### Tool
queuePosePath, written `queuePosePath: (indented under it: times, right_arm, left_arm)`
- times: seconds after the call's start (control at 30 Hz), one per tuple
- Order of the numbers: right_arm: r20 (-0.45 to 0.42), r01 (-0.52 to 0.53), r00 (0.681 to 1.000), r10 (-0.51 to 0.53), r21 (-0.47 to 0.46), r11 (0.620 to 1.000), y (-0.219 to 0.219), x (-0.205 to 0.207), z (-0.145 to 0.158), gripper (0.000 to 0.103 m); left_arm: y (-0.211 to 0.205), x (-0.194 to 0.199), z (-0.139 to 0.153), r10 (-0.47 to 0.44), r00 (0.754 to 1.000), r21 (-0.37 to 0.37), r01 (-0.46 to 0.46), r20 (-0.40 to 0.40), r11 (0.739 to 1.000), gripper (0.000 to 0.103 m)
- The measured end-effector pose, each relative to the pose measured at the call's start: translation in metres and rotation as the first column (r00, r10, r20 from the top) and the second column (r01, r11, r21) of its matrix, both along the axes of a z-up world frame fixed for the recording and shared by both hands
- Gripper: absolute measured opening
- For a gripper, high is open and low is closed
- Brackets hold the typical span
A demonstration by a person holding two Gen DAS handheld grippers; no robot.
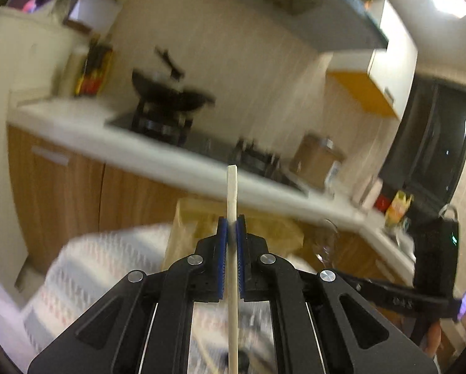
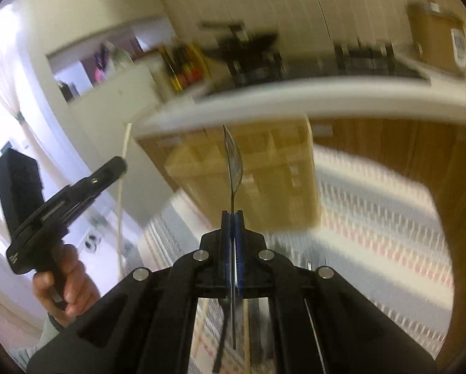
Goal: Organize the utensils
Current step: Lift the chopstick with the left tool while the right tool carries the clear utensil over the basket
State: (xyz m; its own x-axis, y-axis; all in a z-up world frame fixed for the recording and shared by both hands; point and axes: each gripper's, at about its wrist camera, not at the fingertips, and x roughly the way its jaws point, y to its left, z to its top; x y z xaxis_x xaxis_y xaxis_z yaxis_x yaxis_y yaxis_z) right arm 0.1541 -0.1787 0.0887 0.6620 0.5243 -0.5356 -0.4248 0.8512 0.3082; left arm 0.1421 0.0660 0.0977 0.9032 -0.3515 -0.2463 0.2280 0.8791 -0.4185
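My left gripper point(image 1: 232, 225) is shut on a pale wooden chopstick point(image 1: 232, 193), which stands upright between the blue pads. In the right wrist view the same gripper point(image 2: 121, 165) shows at the left, held by a hand point(image 2: 71, 280), with the chopstick point(image 2: 120, 205) through it. My right gripper point(image 2: 232, 215) is shut on a metal spoon point(image 2: 234, 159), seen edge-on with its bowl pointing up. Behind both stands a wooden organizer point(image 2: 279, 162) with several compartments, also in the left wrist view point(image 1: 183, 218). Both grippers hang above the patterned cloth point(image 2: 373, 218).
More utensils lie blurred on the cloth under my right gripper, among them another chopstick point(image 2: 247, 327). Beyond the table runs a white counter point(image 1: 77, 124) over wooden cabinets, with a black wok point(image 1: 170, 93) on the stove and a cardboard box point(image 1: 317, 162).
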Motion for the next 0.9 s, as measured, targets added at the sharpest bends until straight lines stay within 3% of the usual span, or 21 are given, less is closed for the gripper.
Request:
queuePosePath:
  times: [0.2,0.3,0.43,0.57,0.73,0.9]
  right_arm:
    - [0.186,0.081,0.979,-0.083,0.021,0.997,0.001,0.037,0.044,0.002]
    - [0.213,0.113,0.969,-0.122,0.055,0.992,-0.001,0.072,0.047,0.002]
    - [0.207,0.143,0.965,-0.158,0.085,0.986,-0.006,0.112,0.036,0.002]
    - [0.221,0.173,0.958,-0.181,0.056,0.983,-0.006,0.136,0.017,0.002]
    - [0.249,0.2,0.947,-0.205,0.046,0.979,-0.007,0.139,-0.001,0.002]
    - [0.211,0.174,0.959,-0.188,0.083,0.981,-0.012,0.141,-0.021,0.002]
  left_arm:
    - [-0.003,0.039,0.037,0.07,0.987,-0.015,-0.069,0.147,0.998,0.003]
    - [-0.004,0.06,0.046,0.121,0.974,-0.027,-0.117,0.194,0.993,0.003]
    - [-0.001,0.087,0.048,0.198,0.951,-0.044,-0.193,0.237,0.98,0.003]
    - [-0.002,0.105,0.035,0.244,0.942,-0.033,-0.243,0.229,0.969,0.003]
    - [-0.012,0.107,0.012,0.35,0.904,0.036,-0.369,0.246,0.929,0.003]
    - [-0.017,0.1,-0.002,0.354,0.902,0.086,-0.384,0.248,0.919,0.004]
